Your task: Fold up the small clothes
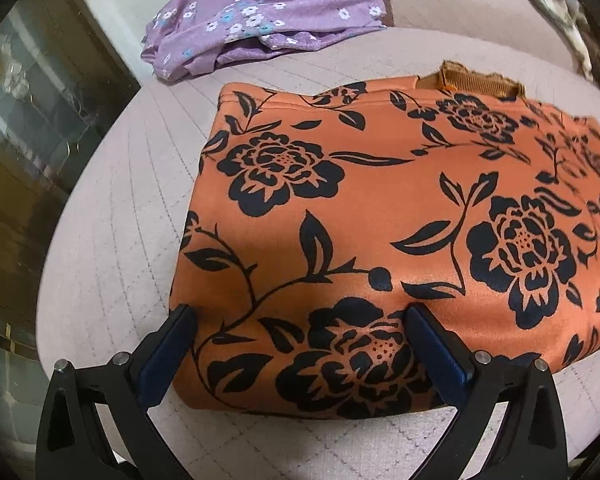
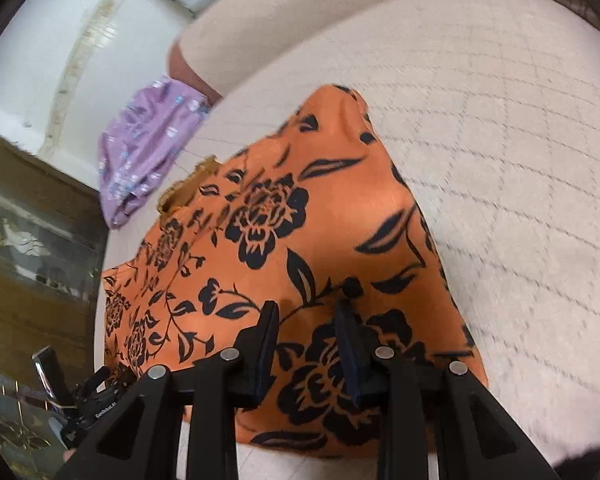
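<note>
Orange garment point(image 1: 380, 216) mostly folded, lilac one point(image 1: 260, 20) still waiting

Orange piece lies as a compact rectangle on the quilted pale bed point(image 1: 112, 216); left gripper point(image 1: 300, 316) spread wide over its near edge, right gripper point(image 2: 306, 312) part-open above the fabric, neither visibly pinching. Lilac floral garment crumpled near the far edge, dark glass cabinet point(image 1: 40, 128) alongside

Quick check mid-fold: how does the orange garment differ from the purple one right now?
The orange garment carries large black flowers; the purple garment has small white and blue ones. The orange garment lies flat in a neat folded block by the grippers; the purple garment sits crumpled farther back. Both rest on the same quilted pale surface.
</note>
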The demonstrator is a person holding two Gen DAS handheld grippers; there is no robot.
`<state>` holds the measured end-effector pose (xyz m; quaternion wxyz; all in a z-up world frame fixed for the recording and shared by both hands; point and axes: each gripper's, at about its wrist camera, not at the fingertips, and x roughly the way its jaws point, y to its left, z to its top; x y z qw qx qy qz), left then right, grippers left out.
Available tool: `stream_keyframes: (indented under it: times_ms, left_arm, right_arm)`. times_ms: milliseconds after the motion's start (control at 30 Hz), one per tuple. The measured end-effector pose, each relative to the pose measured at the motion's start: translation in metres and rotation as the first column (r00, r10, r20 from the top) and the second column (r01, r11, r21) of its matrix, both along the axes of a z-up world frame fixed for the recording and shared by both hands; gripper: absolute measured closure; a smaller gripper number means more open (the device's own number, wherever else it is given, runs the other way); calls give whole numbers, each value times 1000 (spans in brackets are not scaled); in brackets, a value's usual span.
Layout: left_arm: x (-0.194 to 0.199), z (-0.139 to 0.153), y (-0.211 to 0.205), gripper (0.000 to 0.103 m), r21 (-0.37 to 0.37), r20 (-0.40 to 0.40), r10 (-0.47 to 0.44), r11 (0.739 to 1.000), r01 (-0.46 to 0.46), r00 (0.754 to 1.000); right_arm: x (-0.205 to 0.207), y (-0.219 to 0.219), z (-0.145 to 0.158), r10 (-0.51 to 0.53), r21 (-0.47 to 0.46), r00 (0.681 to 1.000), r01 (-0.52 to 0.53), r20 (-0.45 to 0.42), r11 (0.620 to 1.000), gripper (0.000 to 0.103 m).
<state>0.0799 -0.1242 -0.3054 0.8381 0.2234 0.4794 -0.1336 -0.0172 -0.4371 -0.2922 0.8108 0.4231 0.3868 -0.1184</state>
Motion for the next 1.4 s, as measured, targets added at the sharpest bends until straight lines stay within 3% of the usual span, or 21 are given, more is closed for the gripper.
stream_keyframes:
  times_ms: [167, 300, 500, 633, 700, 767, 900, 1067, 1300, 1400]
  left_arm:
    - [-1, -4, -10, 0, 64, 17, -26, 998, 25, 1000]
    - [-5, 9, -13, 0, 80, 15, -3, 997, 2, 1000]
    - [-28, 42, -40, 0, -22, 59, -80, 996, 82, 995]
    - [-31, 21, -69, 0, 34, 15, -136, 990, 135, 991]
    - [-27, -2, -79, 0, 72, -24, -142, 987, 143, 990]
    - [-27, -4, -79, 0, 37, 2, -124, 992, 124, 992]
    - [-28, -3, -82, 0, 54, -5, -129, 990, 129, 992]
    - [-23, -6, -67, 0, -44, -29, -92, 995, 91, 995]
    - [-33, -10, -63, 0, -64, 33, -82, 994, 84, 996]
    - [-33, -13, -70, 0, -5, 38, -111, 994, 112, 993]
  right_arm:
    - [0, 5, 3, 15, -35, 1000, -15, 15, 999, 70]
    - [-12, -1, 12, -10, 37, 999, 9, 34, 999, 70]
    - [-35, -2, 26, -22, 48, 997, 18, 75, 999, 69]
    - [-38, -6, 4, -37, 83, 999, 35, 24, 996, 70]
    - [-43, -10, -6, -61, 111, 996, 53, 69, 992, 70]
    - [-44, -12, -11, -60, 129, 994, 48, 87, 991, 70]
    - [-47, -17, -16, -71, 166, 990, 51, 118, 985, 70]
    - [-47, -20, -21, -94, 199, 986, 66, 134, 978, 70]
    - [-46, -16, -19, -77, 160, 988, 55, 136, 986, 70]
    - [-43, -11, -16, -58, 110, 991, 45, 124, 993, 70]
